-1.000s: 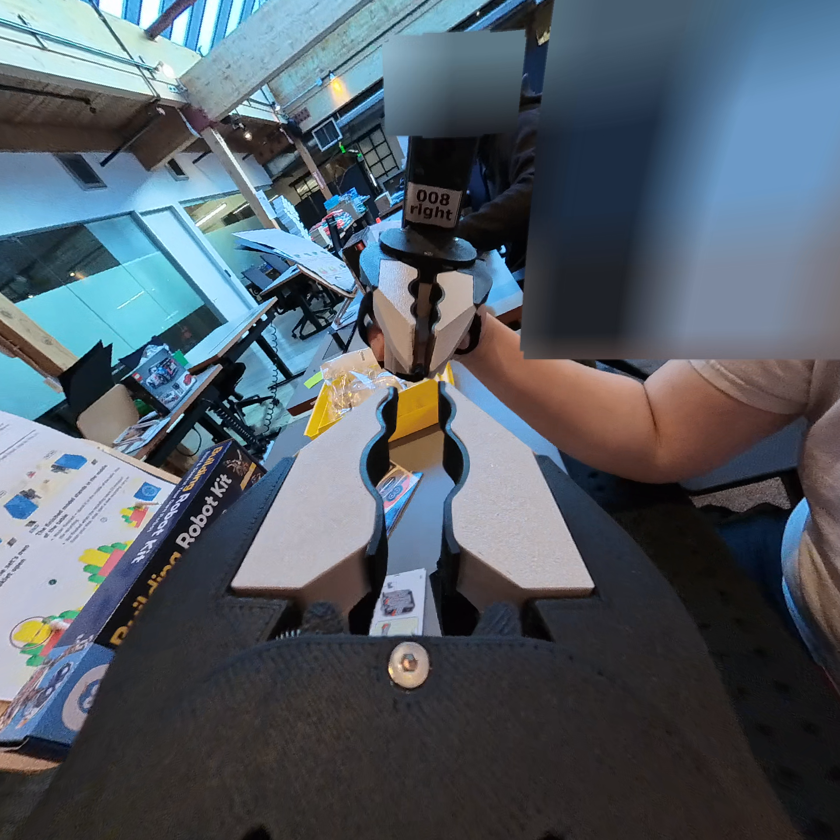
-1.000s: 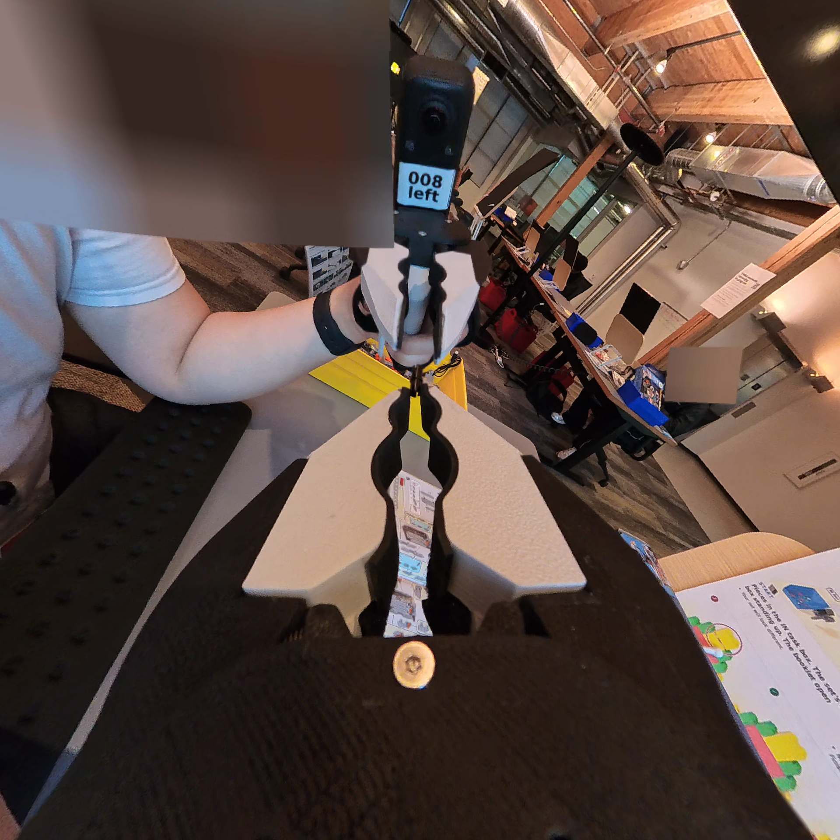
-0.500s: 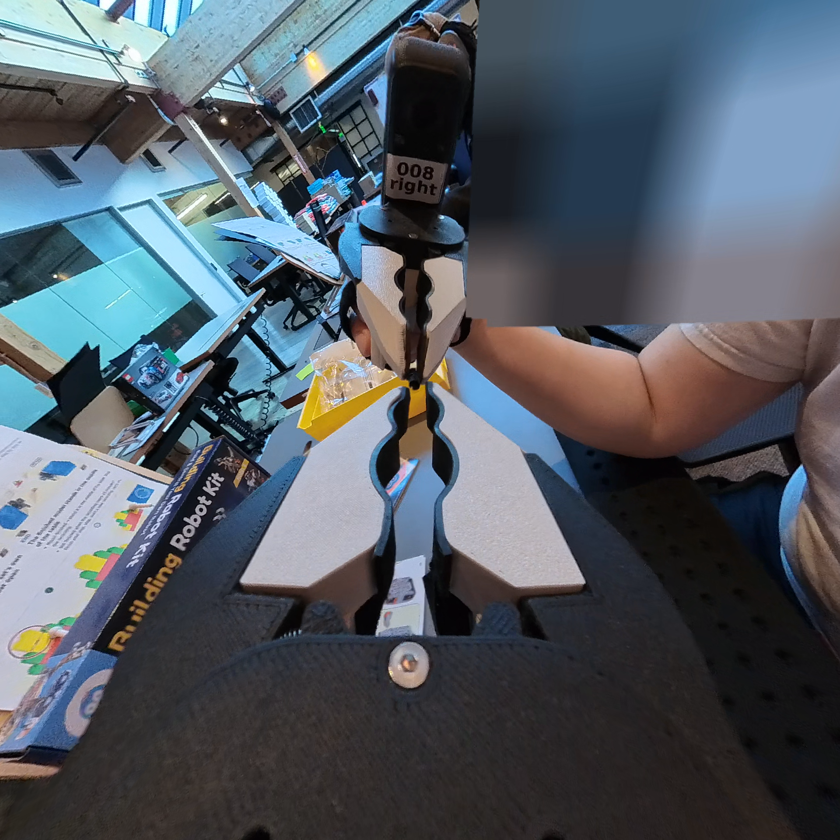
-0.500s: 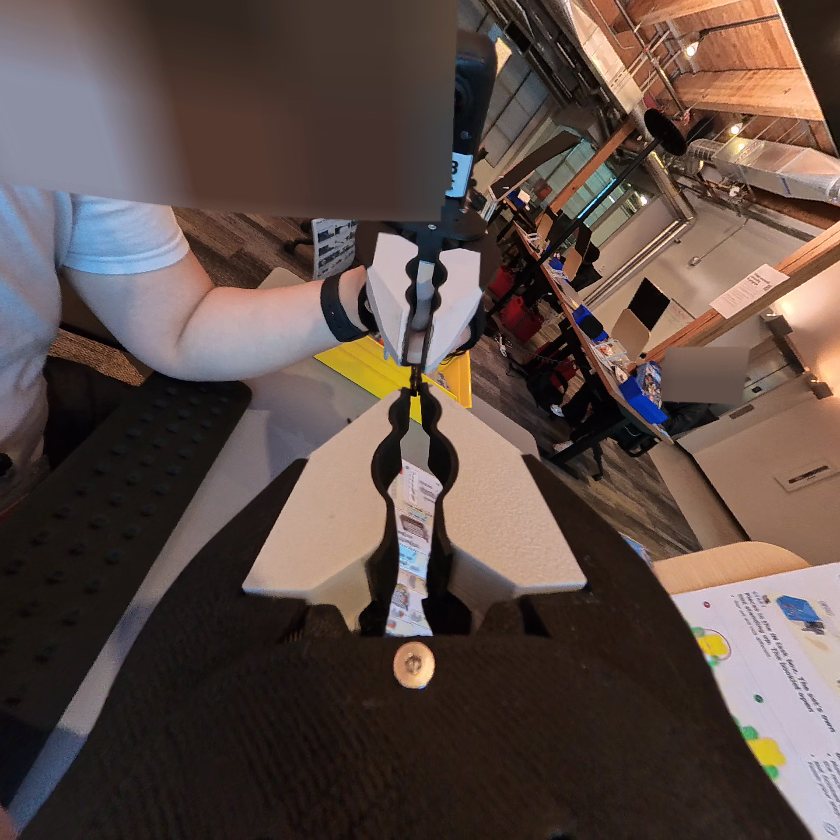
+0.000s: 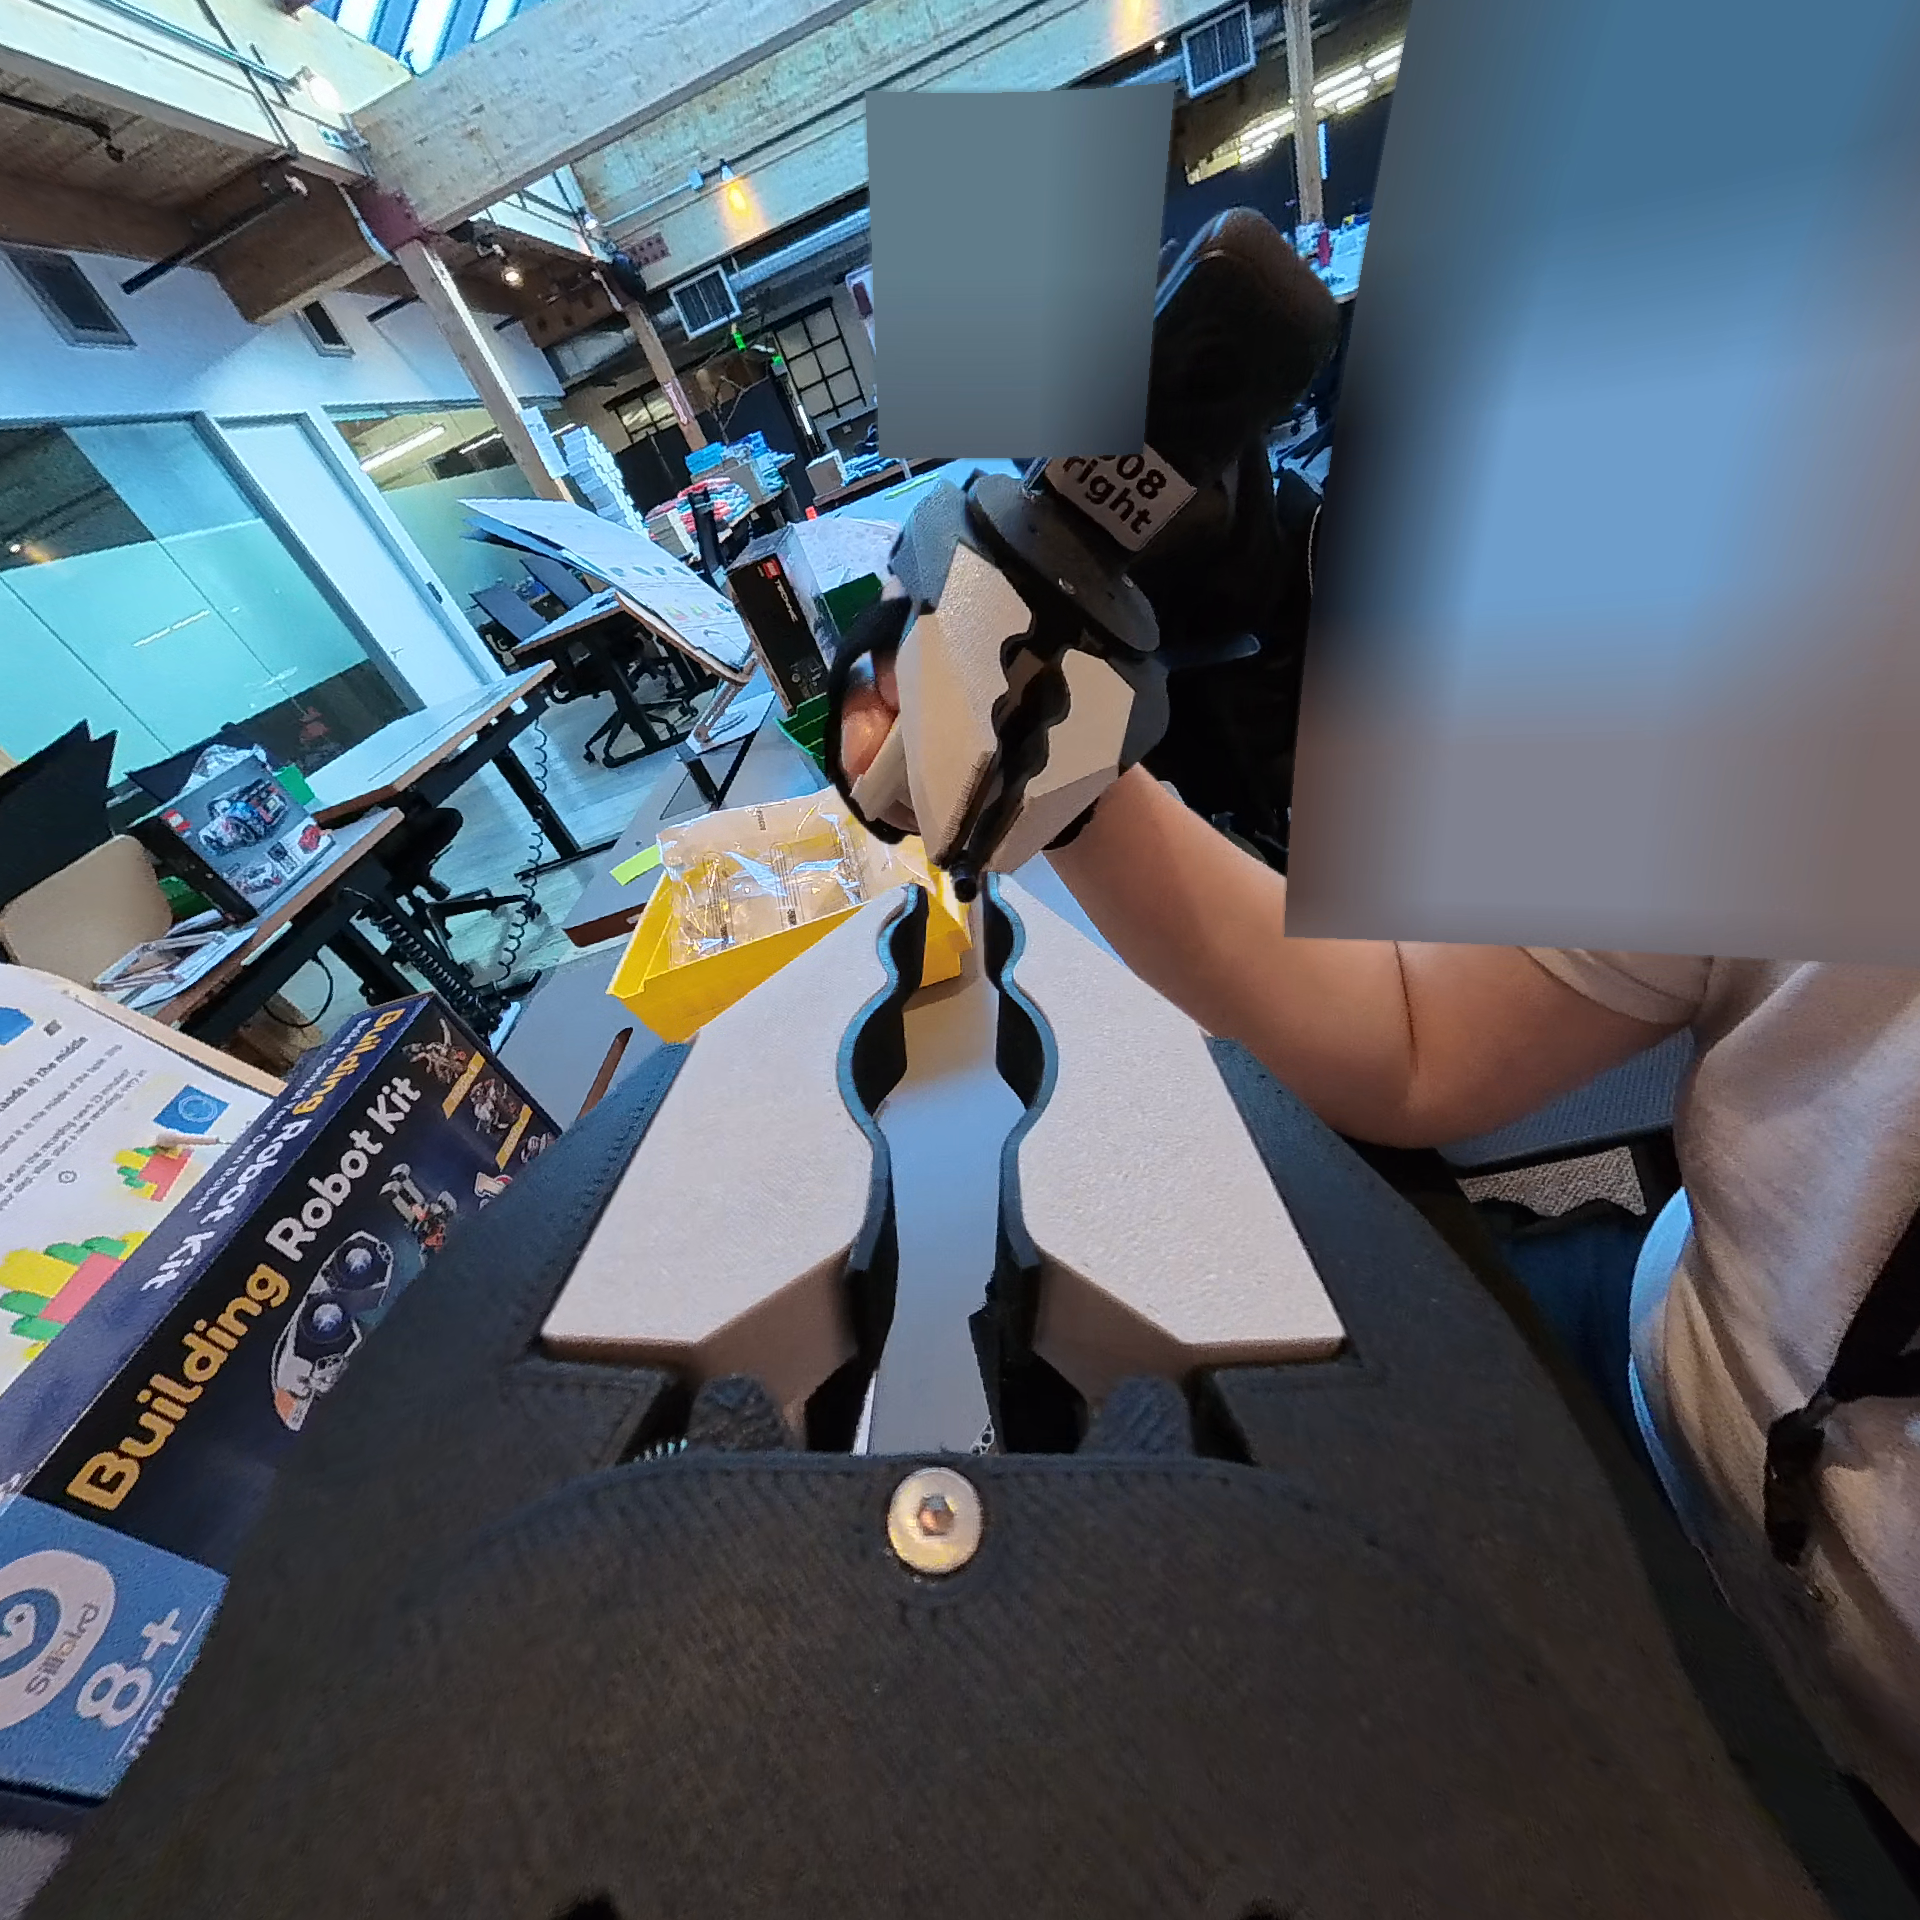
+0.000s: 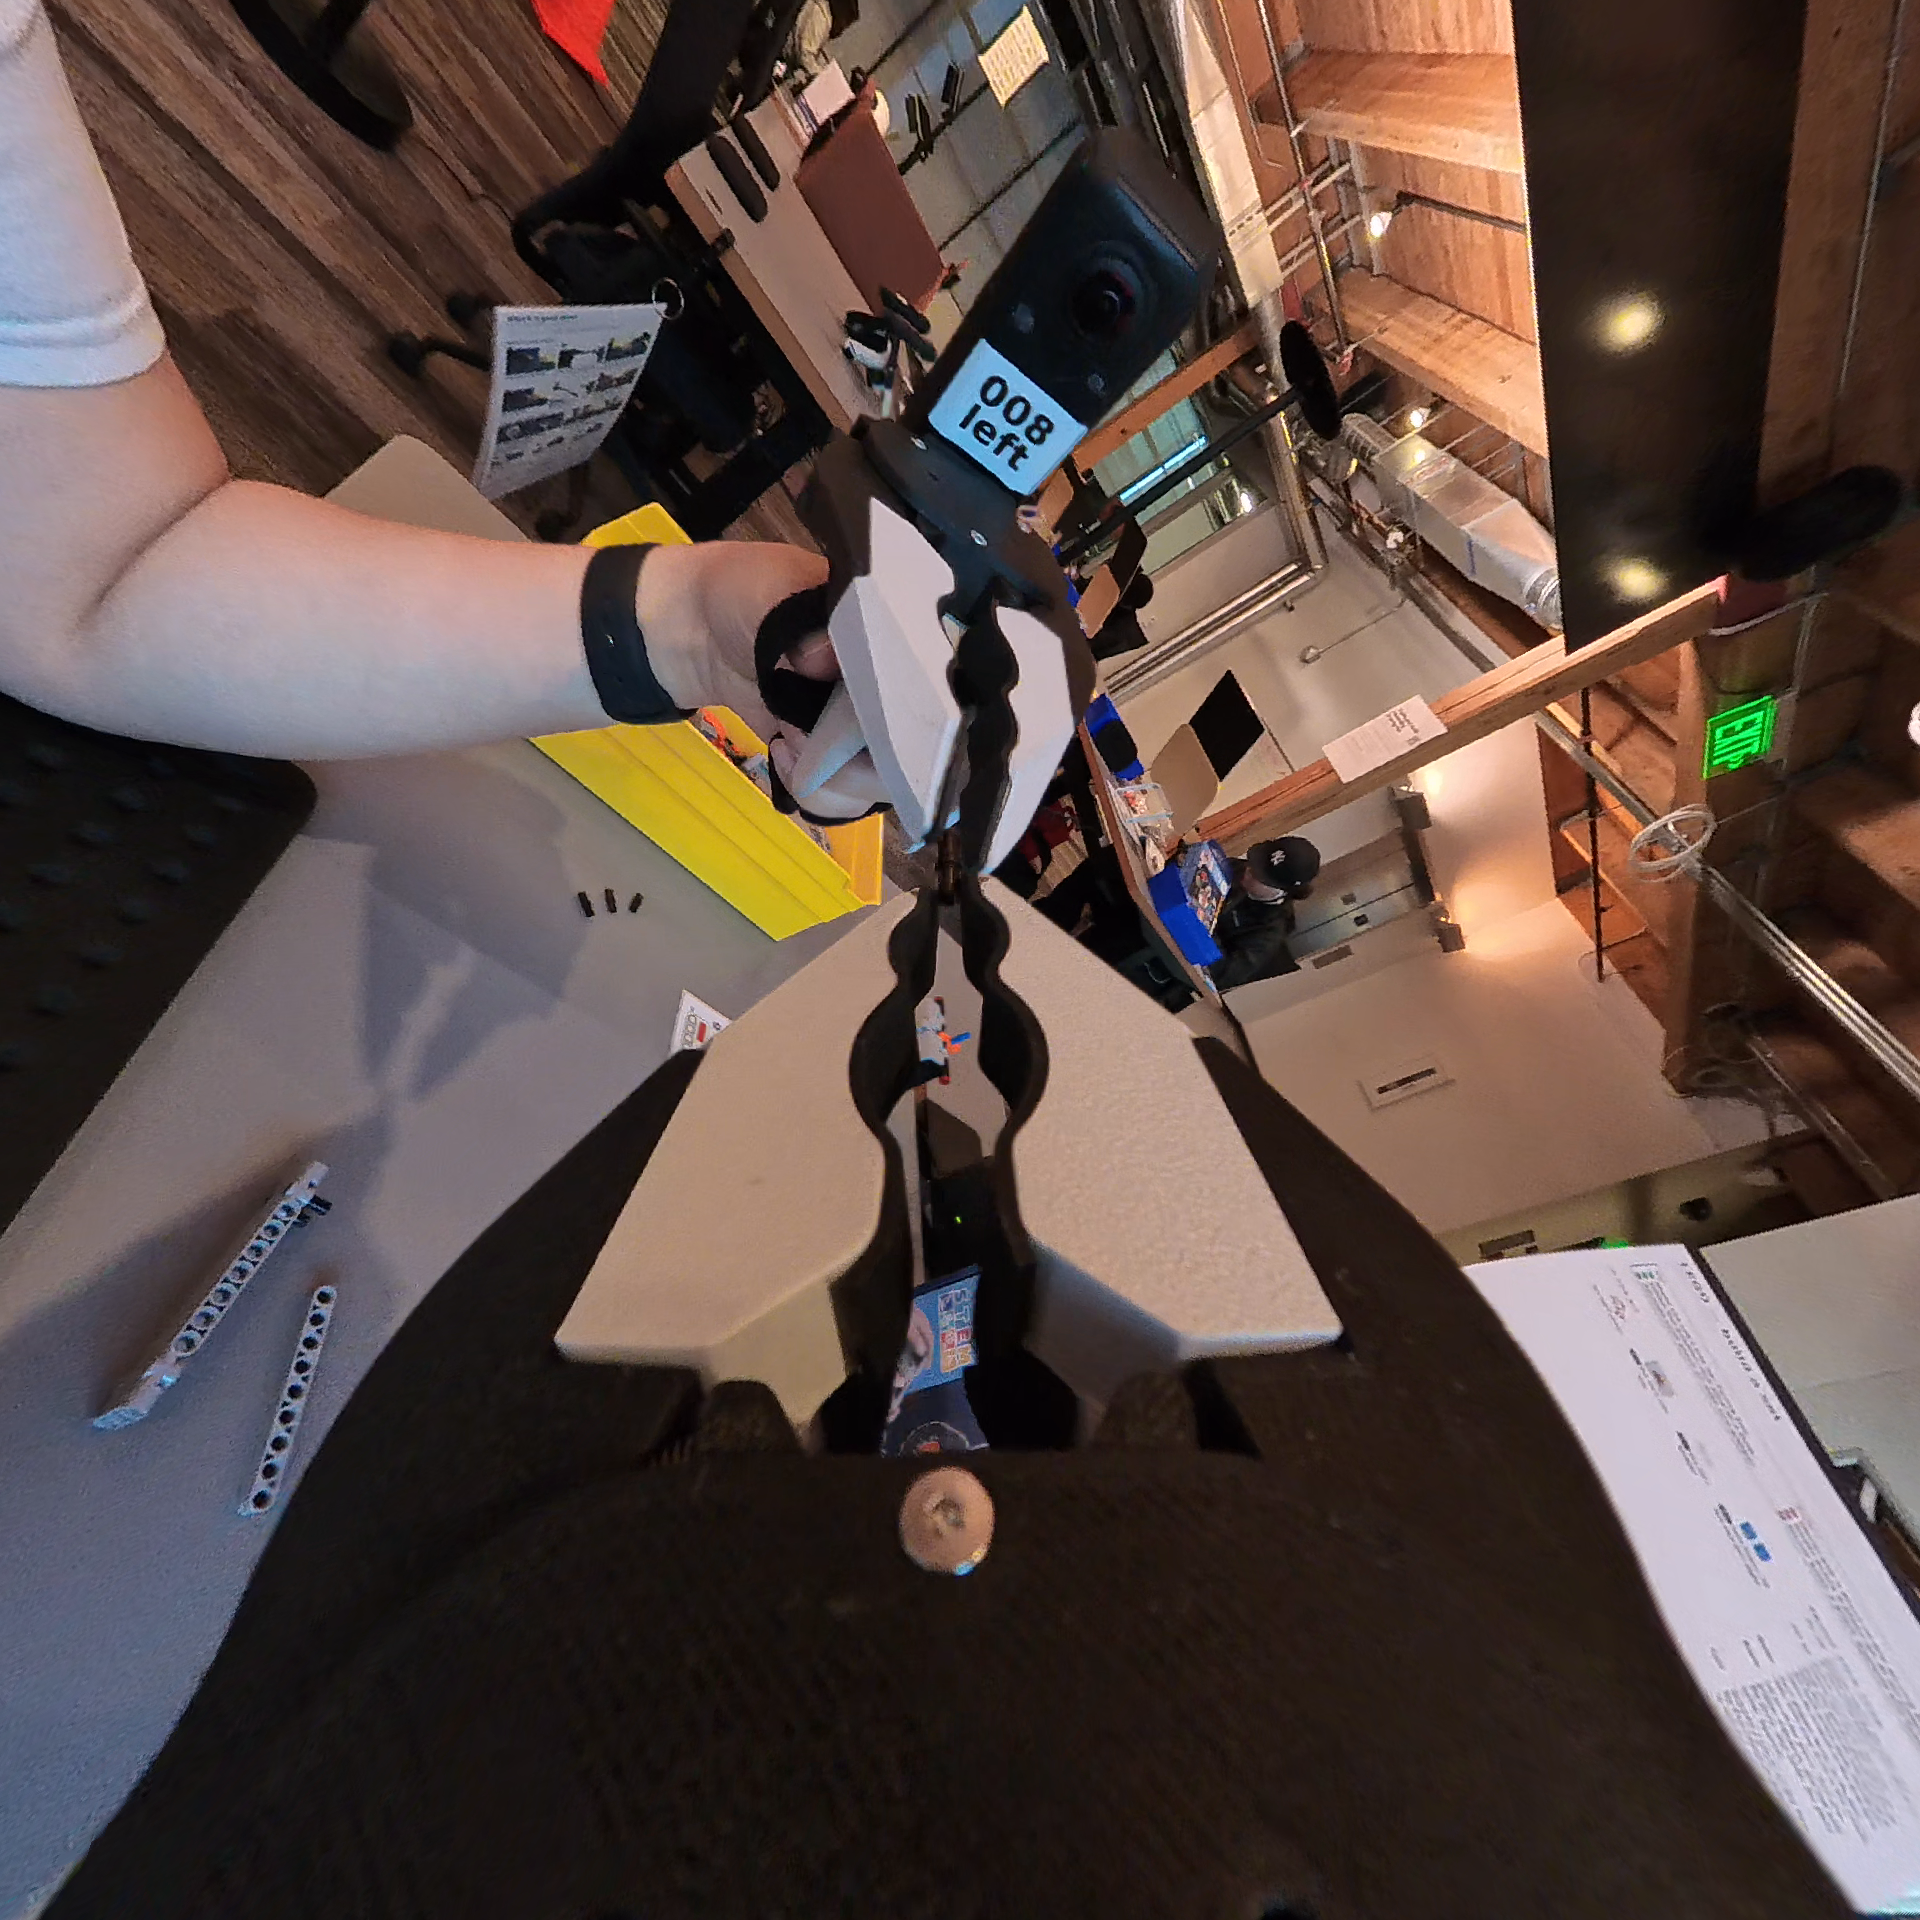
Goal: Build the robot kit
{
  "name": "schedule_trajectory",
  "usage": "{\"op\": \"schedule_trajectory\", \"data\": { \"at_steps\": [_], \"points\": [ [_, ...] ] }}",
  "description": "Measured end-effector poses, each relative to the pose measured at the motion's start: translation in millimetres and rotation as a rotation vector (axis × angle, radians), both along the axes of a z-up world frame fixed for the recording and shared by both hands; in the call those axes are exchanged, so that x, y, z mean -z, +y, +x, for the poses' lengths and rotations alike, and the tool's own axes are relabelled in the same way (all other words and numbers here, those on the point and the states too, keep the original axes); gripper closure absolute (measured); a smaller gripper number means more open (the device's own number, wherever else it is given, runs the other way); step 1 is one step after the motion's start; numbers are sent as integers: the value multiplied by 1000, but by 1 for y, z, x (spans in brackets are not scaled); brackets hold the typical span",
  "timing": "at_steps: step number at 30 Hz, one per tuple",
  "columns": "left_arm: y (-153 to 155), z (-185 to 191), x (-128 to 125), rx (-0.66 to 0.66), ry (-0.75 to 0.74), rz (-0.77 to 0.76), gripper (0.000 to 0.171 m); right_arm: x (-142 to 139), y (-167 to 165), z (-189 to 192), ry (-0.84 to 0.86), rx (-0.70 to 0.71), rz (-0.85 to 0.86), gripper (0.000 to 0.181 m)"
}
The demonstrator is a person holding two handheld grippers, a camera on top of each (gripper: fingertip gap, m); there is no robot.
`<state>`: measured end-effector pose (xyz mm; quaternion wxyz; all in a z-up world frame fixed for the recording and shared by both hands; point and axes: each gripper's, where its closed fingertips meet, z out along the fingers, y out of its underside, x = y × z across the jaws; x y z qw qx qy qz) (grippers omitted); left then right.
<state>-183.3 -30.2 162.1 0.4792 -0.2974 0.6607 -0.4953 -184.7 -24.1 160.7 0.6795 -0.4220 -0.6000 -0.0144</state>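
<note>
The small black pin point(image 5: 965, 885) sits in the air above the grey table point(image 6: 468, 935), at the very tip of my right tongs point(image 5: 961, 862), which are clenched on it so that only its end sticks out. It points straight at my left tongs point(image 5: 951, 914), whose jaws stand a little apart, released and gripping nothing, with the pin's end just above the gap between their tips. Whether it touches them I cannot tell. The two pairs meet nose to nose, each held up off the table in one of my hands.

Just beyond the tips lies a yellow bin point(image 5: 665, 987) with a clear plastic bag point(image 5: 769, 873) of parts spilling over its rim. To my left a dark blue kit box point(image 5: 260, 1247) rests beside a colourful instruction sheet point(image 5: 62, 1143).

The right wrist view gives what the left one hides: three more small black pins point(image 6: 610, 902) lying in a row on the table near the bin, and two pale perforated beams point(image 6: 208, 1299) well apart from them, nearer to me. A black mat point(image 6: 104, 883) covers the table's far side, and a printed sheet point(image 6: 1714, 1507) lies at my right. In that view the pin is only a dark speck between the two noses. The left wrist view shows plainly which tongs carry it, and alone shows the bag and the box.
</note>
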Motion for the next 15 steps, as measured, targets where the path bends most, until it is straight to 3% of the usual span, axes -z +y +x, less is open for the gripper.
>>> {"op": "schedule_trajectory", "data": {
  "at_steps": [15],
  "points": [
    [1,3,2,-4,1,7,169,0,4,1,-9,21,22,177]
  ]
}}
